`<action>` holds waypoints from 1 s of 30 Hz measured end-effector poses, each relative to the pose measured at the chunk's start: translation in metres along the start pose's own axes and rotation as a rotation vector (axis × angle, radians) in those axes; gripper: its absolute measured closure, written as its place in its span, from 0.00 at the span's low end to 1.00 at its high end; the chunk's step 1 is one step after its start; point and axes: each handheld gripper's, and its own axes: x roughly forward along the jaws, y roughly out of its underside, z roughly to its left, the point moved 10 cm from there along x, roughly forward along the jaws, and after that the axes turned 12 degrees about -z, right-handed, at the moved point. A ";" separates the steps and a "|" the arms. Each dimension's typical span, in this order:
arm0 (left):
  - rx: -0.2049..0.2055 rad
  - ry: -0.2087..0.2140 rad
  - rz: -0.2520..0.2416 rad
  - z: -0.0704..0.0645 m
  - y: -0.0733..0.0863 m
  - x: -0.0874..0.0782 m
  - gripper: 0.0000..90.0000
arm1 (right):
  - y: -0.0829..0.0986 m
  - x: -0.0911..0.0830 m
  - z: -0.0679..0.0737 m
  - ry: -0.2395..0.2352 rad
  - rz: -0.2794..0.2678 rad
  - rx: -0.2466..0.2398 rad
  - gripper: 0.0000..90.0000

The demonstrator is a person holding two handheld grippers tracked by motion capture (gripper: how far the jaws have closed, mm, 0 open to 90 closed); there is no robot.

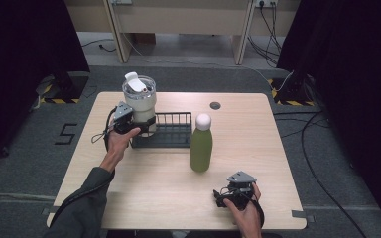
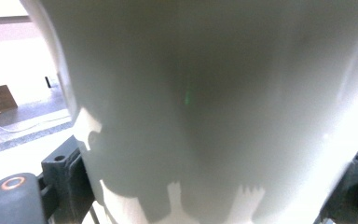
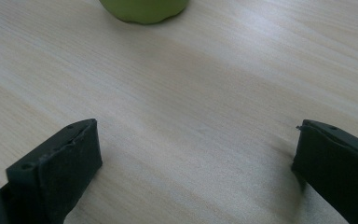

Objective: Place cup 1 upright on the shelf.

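Tumbler point(image 1: 139, 101) stands upright at the left end of the black rack point(image 1: 171, 130), and your left tongs point(image 1: 129, 124) clamp its lower body from the left side. Green bottle point(image 1: 201, 145) stands upright ahead of your right tongs point(image 1: 228, 196), which rest spread and empty on the desk point(image 1: 149, 193).

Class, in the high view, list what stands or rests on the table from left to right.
Left tongs → white tumbler → black wire rack → green bottle → right tongs.
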 end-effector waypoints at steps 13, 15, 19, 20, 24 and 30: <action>0.003 -0.010 0.002 0.002 0.007 -0.001 0.12 | 0.000 0.000 0.000 0.000 0.000 0.000 0.01; -0.002 -0.013 0.002 0.003 0.009 -0.001 0.12 | 0.000 0.000 0.000 0.000 0.000 0.000 0.01; -0.005 -0.015 -0.001 0.004 0.011 -0.002 0.12 | 0.000 0.000 0.000 0.000 0.000 0.000 0.01; -0.004 -0.015 -0.001 0.004 0.012 -0.002 0.12 | 0.000 0.000 0.000 0.000 0.000 0.000 0.01; -0.002 -0.013 -0.024 0.003 0.013 -0.004 0.12 | 0.000 0.000 0.000 0.000 -0.001 -0.004 0.01; 0.007 -0.014 -0.028 0.002 0.014 -0.005 0.12 | 0.000 0.000 0.000 -0.001 -0.001 -0.007 0.01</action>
